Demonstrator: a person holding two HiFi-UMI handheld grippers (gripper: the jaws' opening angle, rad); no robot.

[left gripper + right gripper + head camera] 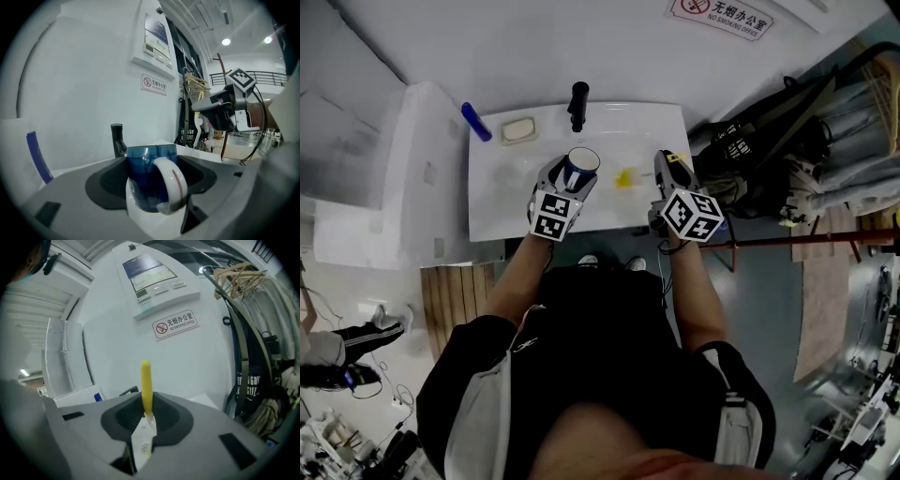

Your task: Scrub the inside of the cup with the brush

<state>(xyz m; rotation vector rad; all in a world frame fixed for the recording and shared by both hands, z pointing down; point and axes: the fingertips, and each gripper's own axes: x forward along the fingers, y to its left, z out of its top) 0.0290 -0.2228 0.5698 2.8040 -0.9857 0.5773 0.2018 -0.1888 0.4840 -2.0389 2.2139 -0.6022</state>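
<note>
Left gripper: your left gripper (565,183) is clamped on the cup (152,180), which is blue with a white handle turned toward the camera.
Cup place: you hold it over the white sink (502,202), near the middle, on the near side of the black tap (577,103).
Right gripper: your right gripper (667,171) is closed on the yellow handle of the brush (146,385). The handle stands up between the jaws, and the bristles do not show.
Writing: the sign (174,324) on the far wall reads "NO SMOKING OFFICE" under a line of Chinese characters. The print on the wall panel (152,275) above it is too small to read.
Only in the head view: a pale bar (517,129) lies at the far left of the sink. A small yellow thing (624,177) lies on the sink between your grippers, and I cannot tell what it is.
Only in the left gripper view: your right gripper is seen from the side, to the right of the cup and apart from it.
</note>
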